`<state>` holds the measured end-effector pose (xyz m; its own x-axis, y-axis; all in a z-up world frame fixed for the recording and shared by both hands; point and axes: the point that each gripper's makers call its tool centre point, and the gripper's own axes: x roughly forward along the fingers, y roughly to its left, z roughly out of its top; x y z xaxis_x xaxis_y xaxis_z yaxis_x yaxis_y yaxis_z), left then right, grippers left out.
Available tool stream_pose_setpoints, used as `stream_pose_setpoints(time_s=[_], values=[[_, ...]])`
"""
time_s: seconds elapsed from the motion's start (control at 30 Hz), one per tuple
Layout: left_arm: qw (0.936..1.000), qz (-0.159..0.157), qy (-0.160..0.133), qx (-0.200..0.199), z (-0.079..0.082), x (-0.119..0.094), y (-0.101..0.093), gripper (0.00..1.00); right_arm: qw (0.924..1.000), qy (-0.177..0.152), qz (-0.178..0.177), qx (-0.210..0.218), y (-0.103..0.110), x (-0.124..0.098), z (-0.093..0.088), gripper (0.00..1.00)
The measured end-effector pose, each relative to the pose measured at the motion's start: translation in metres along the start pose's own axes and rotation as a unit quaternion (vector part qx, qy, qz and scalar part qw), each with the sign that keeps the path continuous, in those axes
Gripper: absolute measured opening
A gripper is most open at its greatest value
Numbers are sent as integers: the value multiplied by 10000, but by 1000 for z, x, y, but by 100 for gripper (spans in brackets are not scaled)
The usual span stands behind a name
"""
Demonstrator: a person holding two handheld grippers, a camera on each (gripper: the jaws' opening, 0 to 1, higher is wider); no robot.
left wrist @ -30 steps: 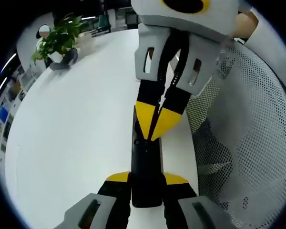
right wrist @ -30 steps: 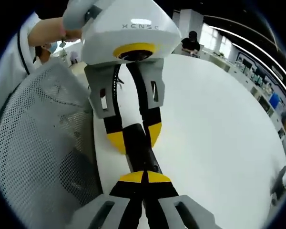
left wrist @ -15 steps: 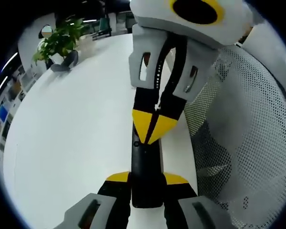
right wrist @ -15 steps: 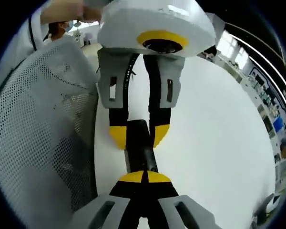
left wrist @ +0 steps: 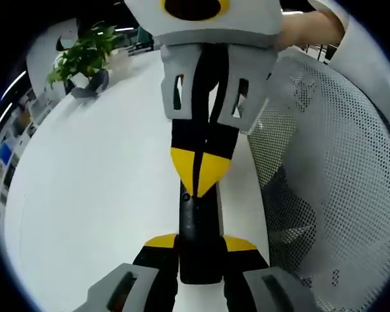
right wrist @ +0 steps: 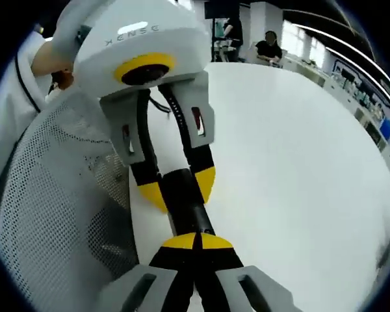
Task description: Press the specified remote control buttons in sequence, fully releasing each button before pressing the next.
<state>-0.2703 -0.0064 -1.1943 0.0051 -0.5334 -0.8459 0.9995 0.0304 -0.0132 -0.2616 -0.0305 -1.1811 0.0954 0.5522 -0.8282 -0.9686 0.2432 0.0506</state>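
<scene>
Left gripper (left wrist: pixel 199 244) clamps a black remote control (left wrist: pixel 199 227) near the white table's (left wrist: pixel 97 182) edge; closed right gripper (left wrist: pixel 198 186) presses its top.

The right claw (left wrist: pixel 197 181) has slid a little further along the remote control (left wrist: pixel 199 224) toward the left claw (left wrist: pixel 200 246), its tips closed.

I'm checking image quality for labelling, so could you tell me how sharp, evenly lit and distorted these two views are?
Left gripper view: strong fisheye bending of the white table edge; the remote is sharp, the plant slightly soft; light is even. Right gripper view: the same curvature; the left gripper is sharp, the mesh chair is clear, and the distant windows look bright.
</scene>
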Motion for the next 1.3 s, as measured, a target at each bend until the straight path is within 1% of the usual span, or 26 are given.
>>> stream_pose_setpoints(time_s=[0.1,0.13,0.17,0.2,0.23,0.33,0.4,0.5,0.63,0.7,0.77,0.83,0.93,0.97,1.0,1.03,1.07,1.1,1.13,1.2,1.3], values=[[10000,0,-3,0,0,0,0,24,10000,41,-13,-66,-3,1,2,0],[10000,-1,-2,3,0,0,0,24,9999,88,33,-75,-3,3,2,0],[10000,-1,-3,3,0,0,0,24,9997,205,57,-110,-2,5,-1,0],[10000,-1,-4,6,0,0,0,24,9995,170,44,-252,-3,4,2,0],[10000,-2,-9,7,0,0,0,24,9994,271,35,-225,-3,5,1,0],[10000,-4,-37,-1,0,0,0,24,9991,370,34,-205,-4,6,2,0],[10000,-4,-67,-8,-1,-1,0,24,9991,416,77,-72,-6,8,2,0],[9999,6,-133,-49,-1,-1,0,24,9985,443,169,276,-9,9,2,0],[9999,30,-153,-74,-1,0,1,24,9977,599,181,268,-8,11,4,0],[9999,31,-145,-73,-1,0,1,24,9976,619,172,248,-8,11,3,0],[9999,29,-145,-75,-1,0,1,24,9981,548,154,242,-8,10,2,0],[9998,31,-153,-78,-1,1,1,24,9989,365,100,286,-8,9,2,0],[9998,29,-171,-85,-1,1,1,24,9995,189,55,246,-5,7,1,0],[9998,31,-174,-80,-1,1,1,24,9993,29,142,335,-1,7,5,0],[9998,31,-174,-83,-1,1,1,24,9977,-155,308,584,8,7,10,0],[9998,31,-173,-82,-1,1,1,24,9969,-192,385,662,12,6,11,0],[9998,31,-170,-81,-1,1,1,24,9970,-176,400,636,14,6,10,0],[9998,30,-167,-77,-1,1,1,24,9977,-148,317,576,13,6,9,0],[9998,29,-166,-77,-1,1,1,24,9987,-121,243,421,13,6,9,0],[9998,29,-162,-77,-1,1,1,24,9993,-66,203,299,14,6,9,0],[9998,28,-157,-79,0,1,1,24,9993,104,68,-343,13,7,9,0]])
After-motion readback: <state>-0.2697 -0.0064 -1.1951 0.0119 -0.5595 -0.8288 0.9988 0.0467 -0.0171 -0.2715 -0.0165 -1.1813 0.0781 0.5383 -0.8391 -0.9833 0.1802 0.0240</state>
